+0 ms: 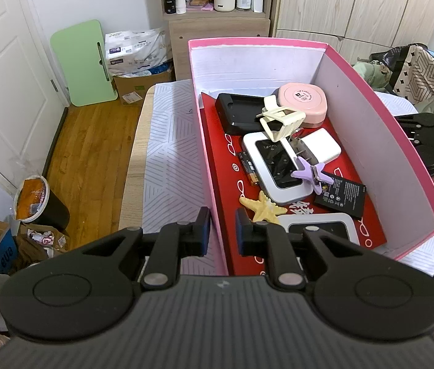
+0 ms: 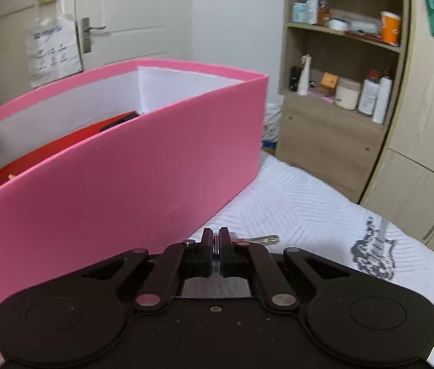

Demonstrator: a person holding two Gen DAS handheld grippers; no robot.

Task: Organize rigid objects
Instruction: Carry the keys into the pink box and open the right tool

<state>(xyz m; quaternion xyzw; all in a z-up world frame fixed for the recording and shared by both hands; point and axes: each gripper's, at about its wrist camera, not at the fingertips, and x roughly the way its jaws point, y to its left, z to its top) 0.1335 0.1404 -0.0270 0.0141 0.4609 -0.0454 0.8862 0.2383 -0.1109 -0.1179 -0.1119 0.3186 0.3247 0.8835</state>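
A pink box [image 1: 386,141] stands on the white patterned cloth. It holds a white Wi-Fi device [image 1: 275,166], a pink round case [image 1: 304,100], a cream hair claw [image 1: 278,120], a white charger [image 1: 321,146], a purple clip [image 1: 312,173], a black battery [image 1: 341,195] and a yellow starfish [image 1: 264,209]. My left gripper [image 1: 223,230] straddles the box's near left wall, pads closed on it. Outside the box's pink wall [image 2: 124,169], low over the cloth, my right gripper [image 2: 216,240] is shut on a metal key ring [image 2: 216,255]. Its key [image 2: 264,239] sticks out to the right.
A small black-and-white guitar-shaped trinket [image 2: 373,252] lies on the cloth [image 2: 293,203] to the right. A wooden shelf unit [image 2: 340,77] with bottles stands behind the table. Left of the table are bare wooden floor [image 1: 93,153] and a bin [image 1: 32,203].
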